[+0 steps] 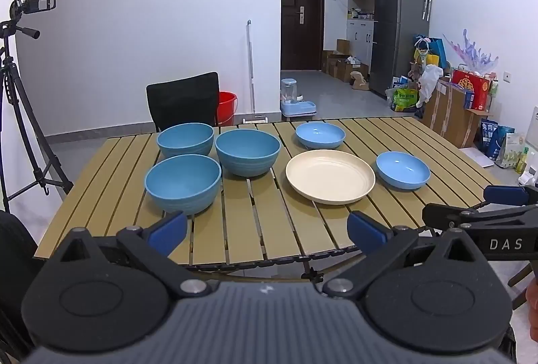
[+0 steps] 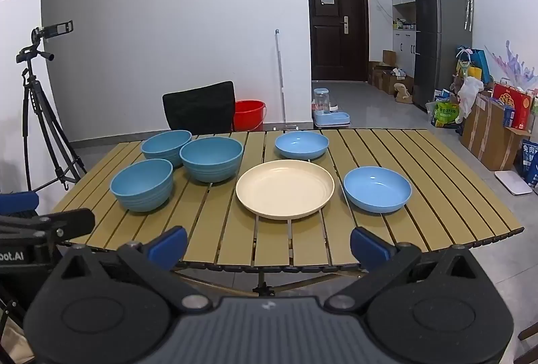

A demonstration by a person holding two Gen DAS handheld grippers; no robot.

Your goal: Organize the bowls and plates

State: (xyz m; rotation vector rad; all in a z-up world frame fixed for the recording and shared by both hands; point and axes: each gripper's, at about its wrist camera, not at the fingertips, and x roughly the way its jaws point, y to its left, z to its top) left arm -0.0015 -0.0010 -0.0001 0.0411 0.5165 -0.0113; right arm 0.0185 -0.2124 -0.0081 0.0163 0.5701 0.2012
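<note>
No dish is held; the task is judged to stand at its opening step. On the slatted desk [image 2: 420, 169] three deep blue bowls [image 2: 211, 159] are grouped at the left, close together. A cream plate [image 2: 285, 188] lies at the centre, a shallow blue dish [image 2: 377, 189] just to its right and another shallow blue dish [image 2: 301, 145] behind it; all three lie apart. Nothing is stacked.

The left hand-held gripper [image 1: 267, 229] and the right hand-held gripper [image 2: 268, 243] are both held short of the near edge of the desk, fingers spread wide and empty.

For the next move, an approach to one rim is called for, most likely a bowl for nesting. A rim pinch with one finger inside the wall is advised.
</note>
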